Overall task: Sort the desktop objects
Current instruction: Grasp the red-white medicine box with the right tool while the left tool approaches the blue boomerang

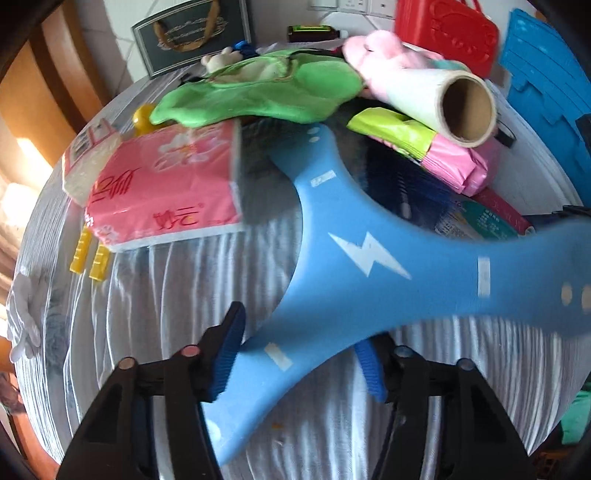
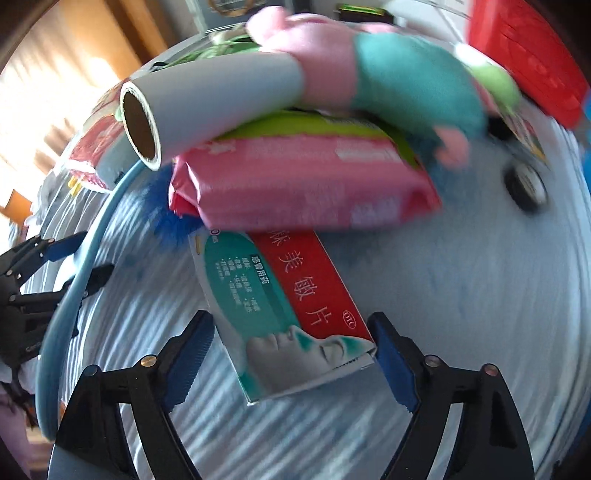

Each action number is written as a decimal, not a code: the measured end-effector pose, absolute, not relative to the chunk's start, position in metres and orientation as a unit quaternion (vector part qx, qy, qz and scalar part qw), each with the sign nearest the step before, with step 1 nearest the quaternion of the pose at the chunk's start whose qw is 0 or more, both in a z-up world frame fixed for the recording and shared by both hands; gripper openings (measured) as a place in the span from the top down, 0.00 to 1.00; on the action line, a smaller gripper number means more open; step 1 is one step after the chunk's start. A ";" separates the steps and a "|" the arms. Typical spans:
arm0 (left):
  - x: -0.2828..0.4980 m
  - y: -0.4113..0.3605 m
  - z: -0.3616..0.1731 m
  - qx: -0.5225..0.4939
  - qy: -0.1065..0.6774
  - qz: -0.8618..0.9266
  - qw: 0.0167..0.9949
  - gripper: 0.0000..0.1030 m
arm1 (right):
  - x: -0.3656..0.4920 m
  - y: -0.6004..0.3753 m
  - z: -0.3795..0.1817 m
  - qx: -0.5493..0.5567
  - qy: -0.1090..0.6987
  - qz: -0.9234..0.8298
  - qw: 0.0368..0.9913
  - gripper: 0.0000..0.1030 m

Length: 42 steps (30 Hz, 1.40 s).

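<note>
Now my left gripper [image 1: 299, 363] clamps the blue three-armed foam boomerang [image 1: 354, 254] above the striped cloth [image 1: 184, 295]. My right gripper [image 2: 291, 360] straddles the red-and-teal medicine box [image 2: 284, 306], pads not yet pressing it.

Sunlit room around a cloth-covered counter

Counter [image 1: 155, 295] draped in rippled pale striped cloth; warm wooden panelling [image 1: 48, 85] at ten o'clock, bright sun patches beside it; white tiled wall [image 1: 110, 33] at twelve o'clock, with wall sockets [image 1: 354, 5].
</note>
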<state>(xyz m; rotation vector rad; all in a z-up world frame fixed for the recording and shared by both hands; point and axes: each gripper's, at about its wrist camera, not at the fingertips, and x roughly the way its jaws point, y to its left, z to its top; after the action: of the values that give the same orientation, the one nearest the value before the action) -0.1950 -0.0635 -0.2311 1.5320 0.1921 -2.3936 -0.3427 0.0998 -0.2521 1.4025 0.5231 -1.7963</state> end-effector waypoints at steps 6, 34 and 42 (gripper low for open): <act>-0.181 -0.049 -0.229 0.548 0.071 -0.820 0.150 0.53 | -0.333 0.162 -0.259 0.592 0.168 -0.721 0.319 0.20; -0.200 -0.012 -0.234 0.543 0.073 -0.831 0.091 0.23 | -0.325 0.229 -0.258 0.570 0.162 -0.760 0.268 0.01; -0.202 -0.002 -0.230 0.519 0.090 -0.839 0.134 0.48 | -0.334 0.207 -0.268 0.556 0.181 -0.764 0.272 0.03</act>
<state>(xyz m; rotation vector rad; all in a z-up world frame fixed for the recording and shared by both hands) -0.2016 -0.0022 -0.2296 1.5049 0.2600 -2.4338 -0.3339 0.2071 -0.2680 1.4981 0.4865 -2.0565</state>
